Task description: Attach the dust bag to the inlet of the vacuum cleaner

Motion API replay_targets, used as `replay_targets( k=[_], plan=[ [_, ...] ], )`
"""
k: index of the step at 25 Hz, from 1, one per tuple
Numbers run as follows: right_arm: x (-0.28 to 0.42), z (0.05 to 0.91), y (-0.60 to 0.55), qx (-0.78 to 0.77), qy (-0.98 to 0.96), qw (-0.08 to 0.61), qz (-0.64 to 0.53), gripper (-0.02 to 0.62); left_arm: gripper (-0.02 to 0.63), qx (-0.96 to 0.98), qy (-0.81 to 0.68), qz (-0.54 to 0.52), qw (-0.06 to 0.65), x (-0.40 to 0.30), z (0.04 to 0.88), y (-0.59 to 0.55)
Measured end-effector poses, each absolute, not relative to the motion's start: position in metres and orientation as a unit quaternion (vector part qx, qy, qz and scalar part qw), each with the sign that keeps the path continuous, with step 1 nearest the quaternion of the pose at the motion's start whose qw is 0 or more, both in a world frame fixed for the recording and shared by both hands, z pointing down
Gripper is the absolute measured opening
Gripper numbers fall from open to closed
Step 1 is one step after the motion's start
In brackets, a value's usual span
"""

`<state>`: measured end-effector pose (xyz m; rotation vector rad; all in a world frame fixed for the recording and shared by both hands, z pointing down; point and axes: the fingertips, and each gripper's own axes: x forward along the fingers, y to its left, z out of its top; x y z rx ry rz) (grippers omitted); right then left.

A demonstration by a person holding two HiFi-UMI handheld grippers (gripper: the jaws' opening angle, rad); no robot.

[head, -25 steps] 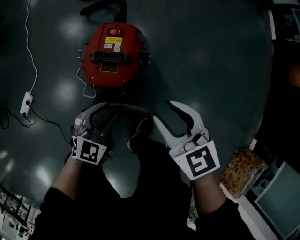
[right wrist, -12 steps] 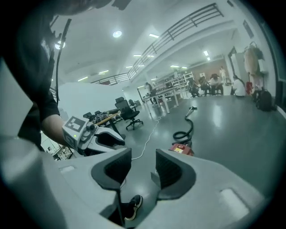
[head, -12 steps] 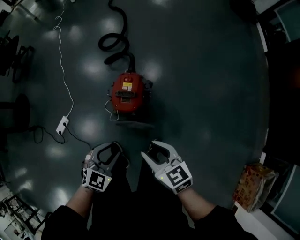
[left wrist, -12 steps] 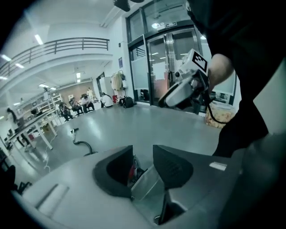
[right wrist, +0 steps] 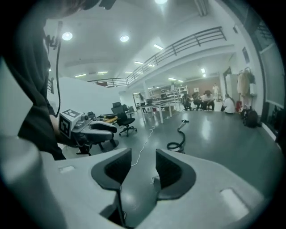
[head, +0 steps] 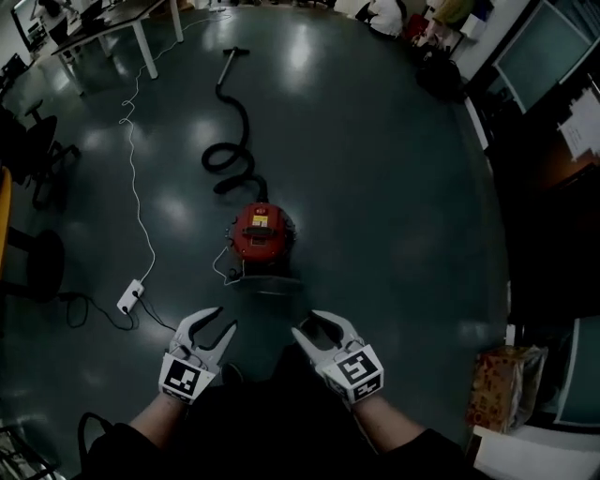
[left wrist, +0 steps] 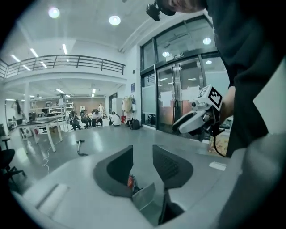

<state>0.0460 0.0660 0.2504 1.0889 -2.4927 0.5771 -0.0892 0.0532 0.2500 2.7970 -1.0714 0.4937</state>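
Observation:
The red round vacuum cleaner (head: 260,232) stands on the dark floor far below, its black hose (head: 230,155) coiling away behind it. I can make out no dust bag. My left gripper (head: 223,323) and right gripper (head: 307,326) are held side by side high above the floor, short of the vacuum. Both are open with nothing between the jaws. In the left gripper view the jaws (left wrist: 143,163) gape, a bit of the red vacuum (left wrist: 130,181) shows between them, and the right gripper (left wrist: 192,123) floats at right. The right gripper view shows open jaws (right wrist: 143,167) and the hose (right wrist: 176,143) beyond.
A white power strip (head: 130,296) lies left of the vacuum, its white cable (head: 131,169) running to a table (head: 112,19) at the back. An office chair (head: 33,155) stands at left. A yellow-red bag (head: 502,386) sits at right. People sit far back.
Both grippers and the head have risen far above the floor. The vacuum, large and close a second ago, now looks small, and much more of the room shows.

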Motion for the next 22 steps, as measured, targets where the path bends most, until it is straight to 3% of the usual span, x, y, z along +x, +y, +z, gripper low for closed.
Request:
replay_targets(
  k=[5, 14, 19, 22],
  plan=[
    [0.000, 0.209, 0.114, 0.424, -0.872, 0.122, 0.213, 0.169, 0.135, 0.935, -0.343, 0.079, 0.038, -0.117, 0.180, 0.095],
    [-0.049, 0.160, 0.170, 0.376, -0.905, 0.093, 0.175, 0.167, 0.130, 0.938, -0.340, 0.039, 0.050, -0.136, 0.143, 0.162],
    [-0.034, 0.143, 0.201, 0.334, -0.928, 0.081, 0.145, 0.141, 0.017, 0.939, -0.340, 0.019, 0.043, -0.101, 0.114, 0.193],
    [-0.011, 0.120, 0.215, 0.321, -0.938, 0.064, 0.113, 0.066, 0.002, 0.945, -0.323, 0.026, 0.040, -0.065, 0.101, 0.207]
  ],
)
